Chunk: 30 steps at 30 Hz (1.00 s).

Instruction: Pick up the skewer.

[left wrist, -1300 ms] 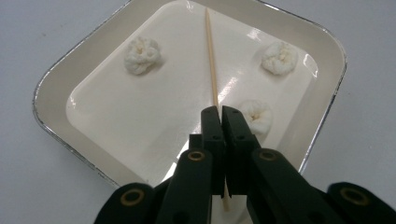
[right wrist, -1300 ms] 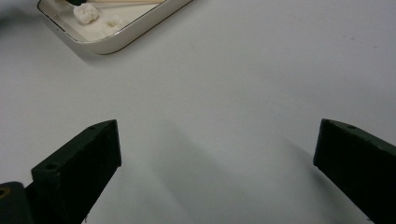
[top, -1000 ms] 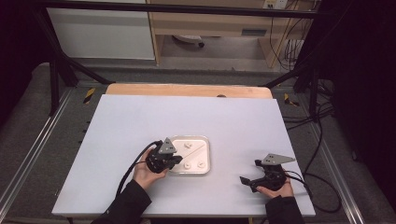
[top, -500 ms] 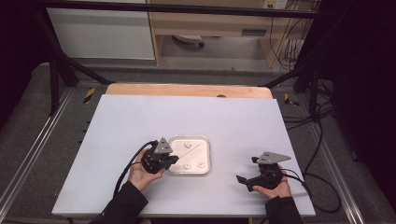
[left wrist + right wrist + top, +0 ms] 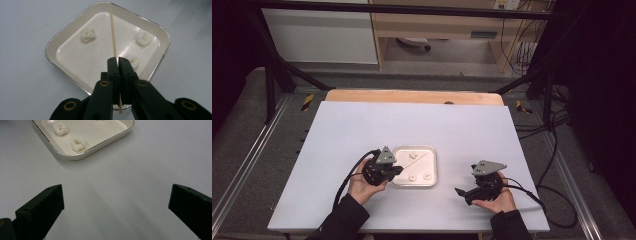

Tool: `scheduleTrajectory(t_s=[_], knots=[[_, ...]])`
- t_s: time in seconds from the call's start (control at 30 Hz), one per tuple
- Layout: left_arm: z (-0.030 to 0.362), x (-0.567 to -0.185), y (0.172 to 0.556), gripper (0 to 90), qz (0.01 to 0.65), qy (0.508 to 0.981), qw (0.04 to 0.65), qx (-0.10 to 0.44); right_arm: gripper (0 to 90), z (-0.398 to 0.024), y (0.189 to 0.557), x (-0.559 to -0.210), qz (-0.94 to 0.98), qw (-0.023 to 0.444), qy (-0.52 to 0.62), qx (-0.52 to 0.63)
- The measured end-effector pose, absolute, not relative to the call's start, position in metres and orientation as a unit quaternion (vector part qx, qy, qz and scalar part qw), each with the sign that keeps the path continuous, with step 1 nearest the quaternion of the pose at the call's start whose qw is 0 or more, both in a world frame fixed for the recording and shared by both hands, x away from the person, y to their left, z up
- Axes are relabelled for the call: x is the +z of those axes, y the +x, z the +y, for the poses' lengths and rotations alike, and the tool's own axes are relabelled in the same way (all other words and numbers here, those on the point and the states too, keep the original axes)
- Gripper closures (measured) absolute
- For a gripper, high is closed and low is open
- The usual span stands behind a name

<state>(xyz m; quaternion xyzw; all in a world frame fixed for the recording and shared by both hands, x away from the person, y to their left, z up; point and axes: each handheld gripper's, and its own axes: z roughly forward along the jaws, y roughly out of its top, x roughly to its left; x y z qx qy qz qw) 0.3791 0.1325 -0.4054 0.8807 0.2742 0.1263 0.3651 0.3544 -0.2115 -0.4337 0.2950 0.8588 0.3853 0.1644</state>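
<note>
Nearest the person, the right claw [image 5: 460, 191] is seen with its jaws spread wide and nothing between them, over bare counter [image 5: 362, 125] short of the tray [image 5: 431, 150]. Compared with the frames a second and half a second ago, it has been carried a little leftward, toward the tray, and slightly raised; this is judged to be an approach, so that a second grip can be brought to the work. Just beyond, at the tray's near-left edge, the left claw [image 5: 117, 61] is closed on a thin wooden skewer [image 5: 113, 32], which is pinched near its lower end and laid slanting across the tray to the far rim. This claw is found much where it was in both earlier frames. Three small white dough-like lumps [image 5: 88, 35] are seen resting apart on the tray floor, none yet pierced; no threading is judged to have been begun
</note>
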Motion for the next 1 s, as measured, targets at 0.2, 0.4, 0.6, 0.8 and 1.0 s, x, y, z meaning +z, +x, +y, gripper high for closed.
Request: scheduleTrajectory(t_s=[0.2,0.4,0.6,0.8,1.0], knots=[[0.126,-0.401,0.377,88.5,0.263,0.885,0.362,0.125,1.2,-0.192,0.357,-0.427,0.876,0.188,0.264,0.358],[0.119,-0.398,0.375,88.6,0.254,0.889,0.361,0.122,1.9,-0.180,0.357,-0.422,0.884,0.203,0.242,0.346],[0.108,-0.393,0.375,88.6,0.242,0.895,0.356,0.120,3.1,-0.167,0.356,-0.414,0.893,0.233,0.201,0.327],[0.098,-0.392,0.373,88.6,0.229,0.901,0.351,0.115,4.2,-0.161,0.355,-0.410,0.899,0.249,0.179,0.313],[0.085,-0.391,0.371,88.6,0.212,0.909,0.342,0.107,7.3,-0.154,0.353,-0.410,0.906,0.270,0.145,0.290]])
